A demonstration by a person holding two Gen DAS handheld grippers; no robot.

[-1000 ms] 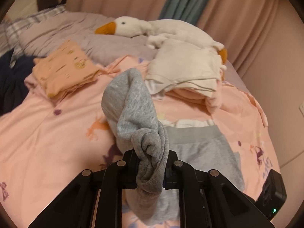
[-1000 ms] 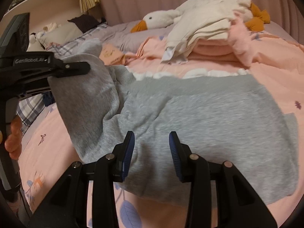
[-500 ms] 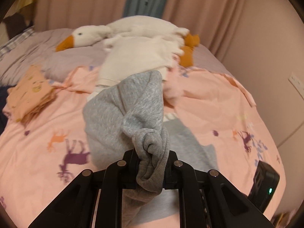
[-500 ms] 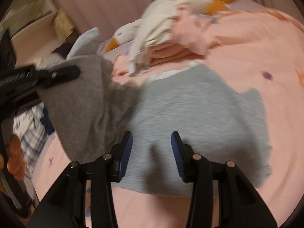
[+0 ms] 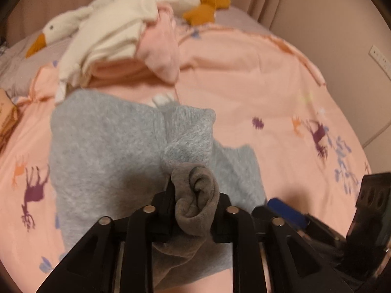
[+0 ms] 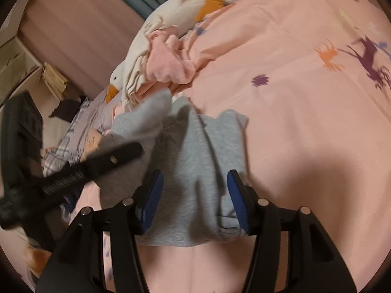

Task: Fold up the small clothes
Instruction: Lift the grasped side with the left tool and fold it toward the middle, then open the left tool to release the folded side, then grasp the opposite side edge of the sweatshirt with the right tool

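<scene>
left wrist view shows the left gripper (image 5: 194, 207) tipped down over the bed, clamped on a bunched edge of the grey garment (image 5: 105, 146) spread just ahead on the pink blanket (image 5: 256, 78). beside it, the right gripper (image 6: 194, 195) hangs low, jaws wide, straddling that cloth.

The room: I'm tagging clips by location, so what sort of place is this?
Most likely a bedroom: a pink animal-print duvet covers a bed, a plush goose lies by it, and curtains hang behind.
</scene>
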